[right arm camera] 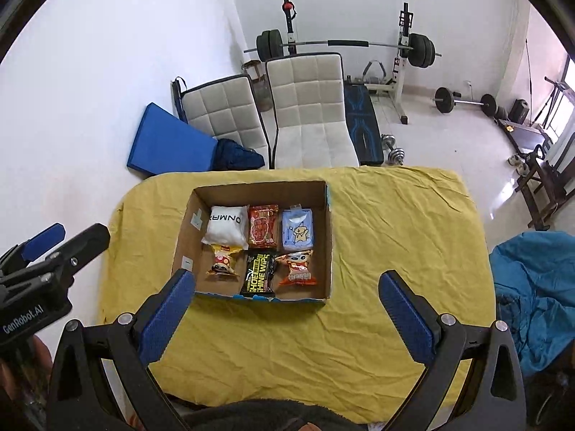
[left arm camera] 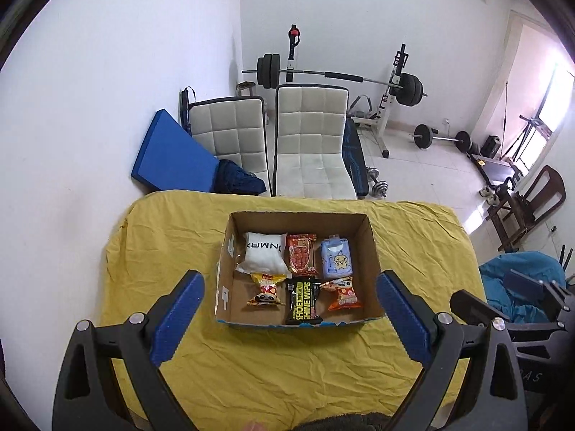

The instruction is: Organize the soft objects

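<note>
Both claws stand with their blue-padded fingers wide apart and hold nothing. From its own camera, the left claw [left arm camera: 289,309] hangs above the near edge of the cardboard box [left arm camera: 370,248], one finger on each side of it and not touching it. The right claw [right arm camera: 287,309] hangs a little to the right of the box, over bare yellow cloth [right arm camera: 395,233], also clear of the box walls.

Inside the box six soft packs lie in two rows. Along the near wall, from left to right: a yellow snack bag [left arm camera: 265,289], a black shoe wipes pack [left arm camera: 303,301] and an orange snack bag [left arm camera: 343,292]. The yellow bag's top is tucked a little under the white pouch behind it. Along the far wall: a white pouch [left arm camera: 264,255], a red snack pack [left arm camera: 301,254] and a light blue tissue pack [left arm camera: 336,255]. The packs sit close together, so little floor of the box shows between them.

Around the box the cloth on the tabletop is wrinkled but open, with more free room to the right of the box than to the left. A blue cover [right arm camera: 535,287] lies past the right edge of the tabletop. Beyond the box's far side, two white chairs [left arm camera: 309,143] stand close to the tabletop edge. Behind them is a barbell rack [left arm camera: 337,77] by the wall.
</note>
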`<state>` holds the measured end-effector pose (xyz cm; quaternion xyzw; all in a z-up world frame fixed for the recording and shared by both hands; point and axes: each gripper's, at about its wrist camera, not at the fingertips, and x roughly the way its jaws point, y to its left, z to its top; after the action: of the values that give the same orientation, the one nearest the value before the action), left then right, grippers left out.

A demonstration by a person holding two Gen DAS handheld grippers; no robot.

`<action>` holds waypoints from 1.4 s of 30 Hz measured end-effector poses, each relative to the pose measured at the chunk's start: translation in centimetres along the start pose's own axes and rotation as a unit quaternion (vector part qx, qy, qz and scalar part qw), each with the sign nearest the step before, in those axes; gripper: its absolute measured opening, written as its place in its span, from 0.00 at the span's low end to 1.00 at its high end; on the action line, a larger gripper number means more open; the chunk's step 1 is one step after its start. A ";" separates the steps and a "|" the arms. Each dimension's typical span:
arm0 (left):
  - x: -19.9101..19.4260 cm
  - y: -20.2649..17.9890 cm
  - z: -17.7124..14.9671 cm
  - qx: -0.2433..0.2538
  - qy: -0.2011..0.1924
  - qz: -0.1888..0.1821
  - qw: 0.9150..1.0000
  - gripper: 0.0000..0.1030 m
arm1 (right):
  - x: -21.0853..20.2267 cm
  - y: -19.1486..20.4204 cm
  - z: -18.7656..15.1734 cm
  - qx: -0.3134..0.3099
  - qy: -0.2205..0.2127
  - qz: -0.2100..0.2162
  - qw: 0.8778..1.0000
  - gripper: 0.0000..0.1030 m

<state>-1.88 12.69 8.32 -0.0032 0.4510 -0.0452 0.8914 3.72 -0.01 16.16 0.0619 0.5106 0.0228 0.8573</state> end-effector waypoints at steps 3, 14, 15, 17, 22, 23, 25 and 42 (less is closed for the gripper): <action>-0.4 -0.5 -0.4 0.007 0.001 0.001 1.000 0.95 | -1.0 0.3 -0.1 -0.006 -0.004 -0.002 1.000 1.00; -1.0 -0.5 -0.9 -0.004 -0.003 -0.004 1.000 1.00 | -2.8 -0.8 -0.3 0.006 -0.019 -0.027 0.999 1.00; -1.0 -0.5 -0.8 -0.004 -0.004 -0.003 1.000 1.00 | -2.9 -0.9 -0.3 0.007 -0.018 -0.028 0.999 1.00; -1.1 -0.4 -0.8 -0.006 -0.005 -0.002 1.000 1.00 | -3.0 -1.0 -0.4 0.008 -0.018 -0.030 0.999 1.00; -1.2 -0.1 -0.9 -0.015 -0.011 0.006 1.000 1.00 | -2.9 -1.1 -0.4 0.008 -0.016 -0.032 0.999 1.00; -1.3 0.1 -1.0 -0.018 -0.012 0.007 1.000 1.00 | -2.8 -1.1 -0.4 0.009 -0.016 -0.033 0.999 1.00; -1.4 0.4 -1.0 -0.026 -0.013 0.008 1.000 1.00 | -2.7 -1.1 -0.4 0.008 -0.016 -0.034 0.999 1.00; -0.5 0.6 -1.7 -0.031 0.010 0.013 0.999 1.00 | -2.2 -1.4 -0.8 0.009 -0.012 -0.038 0.999 1.00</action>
<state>-3.52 13.37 7.70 -0.0244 0.4608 -0.0201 0.8870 1.91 -1.60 17.53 0.0510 0.5024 -0.0150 0.8630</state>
